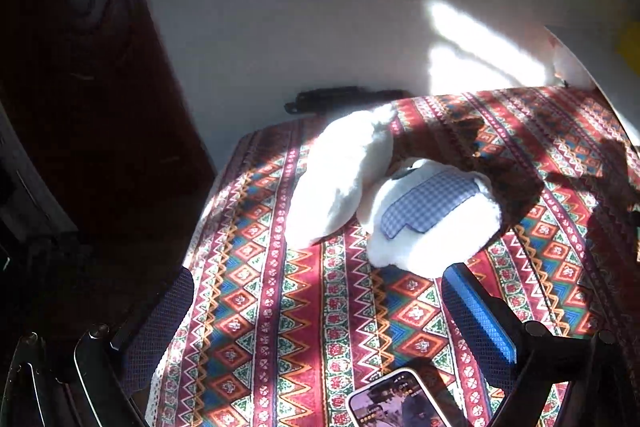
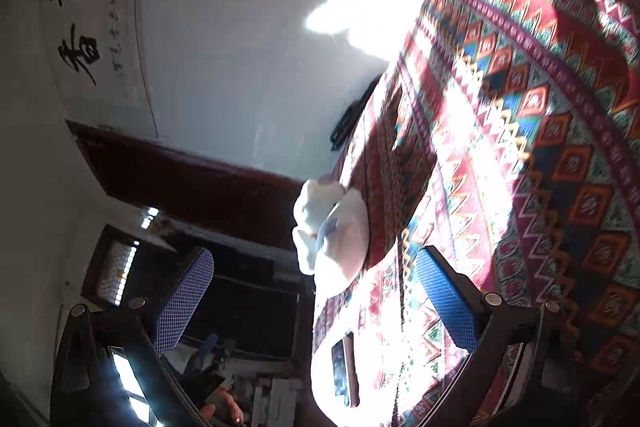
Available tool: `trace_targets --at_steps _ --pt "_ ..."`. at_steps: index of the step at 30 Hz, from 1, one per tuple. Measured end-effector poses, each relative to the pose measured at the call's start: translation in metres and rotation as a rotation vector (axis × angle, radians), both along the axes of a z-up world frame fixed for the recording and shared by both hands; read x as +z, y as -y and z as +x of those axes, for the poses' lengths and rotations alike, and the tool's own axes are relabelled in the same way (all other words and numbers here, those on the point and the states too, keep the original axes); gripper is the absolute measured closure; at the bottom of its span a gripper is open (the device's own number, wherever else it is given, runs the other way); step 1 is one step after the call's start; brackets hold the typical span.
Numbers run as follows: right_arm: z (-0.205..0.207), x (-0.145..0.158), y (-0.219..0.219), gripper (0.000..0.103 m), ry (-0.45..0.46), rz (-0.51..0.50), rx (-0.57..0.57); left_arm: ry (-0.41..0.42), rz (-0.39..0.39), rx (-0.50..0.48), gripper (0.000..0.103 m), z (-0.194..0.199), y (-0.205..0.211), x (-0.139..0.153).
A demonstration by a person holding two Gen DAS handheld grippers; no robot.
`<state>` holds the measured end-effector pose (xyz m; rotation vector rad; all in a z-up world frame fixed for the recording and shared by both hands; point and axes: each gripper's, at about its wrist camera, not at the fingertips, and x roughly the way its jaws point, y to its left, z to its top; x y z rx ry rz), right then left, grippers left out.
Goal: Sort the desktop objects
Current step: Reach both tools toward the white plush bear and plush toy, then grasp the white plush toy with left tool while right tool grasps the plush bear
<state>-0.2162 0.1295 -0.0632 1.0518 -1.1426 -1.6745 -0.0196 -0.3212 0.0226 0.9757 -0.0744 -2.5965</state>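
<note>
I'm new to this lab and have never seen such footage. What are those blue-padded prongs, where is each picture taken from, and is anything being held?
There is no robot: a person carries a two-finger gripper in each hand, with a wide-angle camera looking along its fingers. One picture is from the left gripper, the other, tilted, from the right gripper. The blue pads are the fingers. Both stand open and hold nothing. On the patterned tablecloth lie a white plush toy with a checked patch and a phone, screen lit.

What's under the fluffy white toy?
The white plush toy lies on the patterned tablecloth. Whatever sits beneath the cloth, and the toy's underside, is covered and cannot be seen.
</note>
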Motion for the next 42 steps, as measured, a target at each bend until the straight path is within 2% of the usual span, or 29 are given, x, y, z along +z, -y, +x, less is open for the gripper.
trace_targets --at_steps 4,6,11,15,18,19,20,23,26,29,34,38,42 --pt "-0.013 -0.038 0.101 0.0 0.077 -0.001 0.138 0.097 0.021 -0.078 0.001 -0.037 0.035 -0.046" --pt "-0.024 -0.058 0.141 0.0 0.12 0.008 0.169 0.138 0.043 -0.097 0.001 -0.062 0.047 -0.07" --pt "-0.057 -0.103 0.217 0.0 0.217 0.049 0.207 0.201 0.025 -0.094 0.002 -0.127 0.069 -0.112" --pt "-0.083 -0.112 0.268 0.0 0.204 0.077 0.229 0.232 0.028 -0.095 0.002 -0.173 0.086 -0.13" --pt "-0.099 -0.109 0.304 0.0 0.176 0.154 0.266 0.219 0.016 -0.106 0.002 -0.206 0.088 -0.132" --pt "-0.101 -0.107 0.313 0.007 0.16 0.173 0.304 0.198 0.028 -0.114 0.009 -0.214 0.088 -0.13" --pt "-0.104 -0.106 0.321 0.029 0.143 0.192 0.343 0.185 0.053 -0.12 0.027 -0.222 0.09 -0.13" --pt "-0.107 -0.106 0.308 0.034 0.14 0.155 0.374 0.152 0.065 -0.101 0.031 -0.231 0.086 -0.122" --pt "-0.1 -0.093 0.258 0.034 0.091 0.177 0.35 0.131 0.09 -0.082 0.033 -0.219 0.083 -0.108" --pt "-0.087 -0.073 0.192 0.034 0.063 0.186 0.309 0.082 0.176 -0.077 0.035 -0.191 0.078 -0.084" --pt "-0.055 -0.036 0.088 0.033 0.032 0.139 0.213 0.012 0.269 -0.095 0.035 -0.13 0.059 -0.038" --pt "-0.026 -0.007 0.023 0.033 0.001 0.062 0.128 -0.029 0.348 -0.107 0.035 -0.085 0.037 -0.007" --pt "0.002 0.011 -0.021 0.033 -0.014 0.003 0.088 -0.073 0.457 -0.134 0.035 -0.045 0.012 0.02"
